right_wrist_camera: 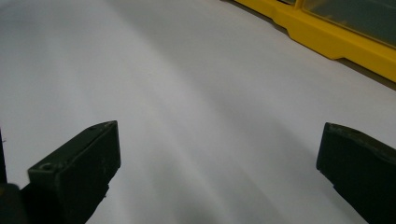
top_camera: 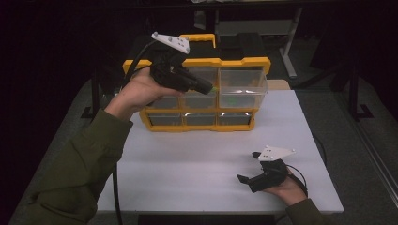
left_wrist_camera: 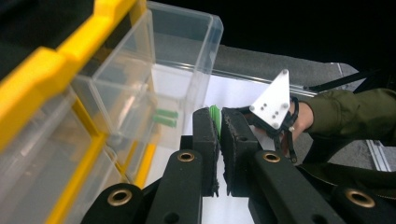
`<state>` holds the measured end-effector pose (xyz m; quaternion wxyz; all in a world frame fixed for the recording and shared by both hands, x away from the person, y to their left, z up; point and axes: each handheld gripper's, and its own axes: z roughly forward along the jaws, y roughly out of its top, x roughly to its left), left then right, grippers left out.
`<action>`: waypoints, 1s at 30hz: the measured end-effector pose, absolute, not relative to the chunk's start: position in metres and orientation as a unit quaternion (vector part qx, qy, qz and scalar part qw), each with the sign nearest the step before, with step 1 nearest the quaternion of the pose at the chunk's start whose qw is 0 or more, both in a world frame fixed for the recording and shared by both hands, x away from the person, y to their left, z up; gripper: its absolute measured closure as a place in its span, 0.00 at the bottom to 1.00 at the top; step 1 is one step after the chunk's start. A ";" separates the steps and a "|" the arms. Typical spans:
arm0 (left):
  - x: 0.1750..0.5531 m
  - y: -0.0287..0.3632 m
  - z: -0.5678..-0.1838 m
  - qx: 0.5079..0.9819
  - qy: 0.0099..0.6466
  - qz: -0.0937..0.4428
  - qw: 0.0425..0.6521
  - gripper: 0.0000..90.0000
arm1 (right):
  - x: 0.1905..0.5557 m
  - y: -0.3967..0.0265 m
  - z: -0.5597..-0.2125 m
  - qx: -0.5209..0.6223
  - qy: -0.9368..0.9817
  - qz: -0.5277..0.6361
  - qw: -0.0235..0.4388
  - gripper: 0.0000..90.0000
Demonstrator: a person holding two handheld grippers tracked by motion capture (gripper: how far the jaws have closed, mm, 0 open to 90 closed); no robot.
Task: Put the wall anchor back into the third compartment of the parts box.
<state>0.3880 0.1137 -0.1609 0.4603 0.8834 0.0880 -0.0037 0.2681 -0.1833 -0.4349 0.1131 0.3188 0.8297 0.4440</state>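
Note:
A yellow organizer (top_camera: 202, 125) with clear plastic drawers stands at the back of the white table (top_camera: 197, 164). Its top right drawer (top_camera: 242, 87) is pulled out, and small green pieces (top_camera: 230, 100) lie inside. My left gripper (top_camera: 209, 88) is raised in front of the upper drawers, shut on a thin green piece (left_wrist_camera: 215, 120) that pokes up between the pads. In the left gripper view the pulled-out drawer (left_wrist_camera: 182, 60) sits just left of the jaws, green pieces (left_wrist_camera: 166, 117) showing through its wall. My right gripper (top_camera: 248, 166) rests near the table's front right, jaws wide apart with nothing between them.
The organizer's yellow base edge (right_wrist_camera: 327, 37) crosses the far right in the right gripper view. A table leg and dark floor lie behind the table. Bare white tabletop spreads between the organizer and my right hand (top_camera: 286, 190).

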 end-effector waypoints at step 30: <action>0.423 0.040 -0.167 0.915 0.097 0.029 0.390 0.94 | 0.267 -0.185 -0.435 0.316 0.830 0.447 0.111 0.00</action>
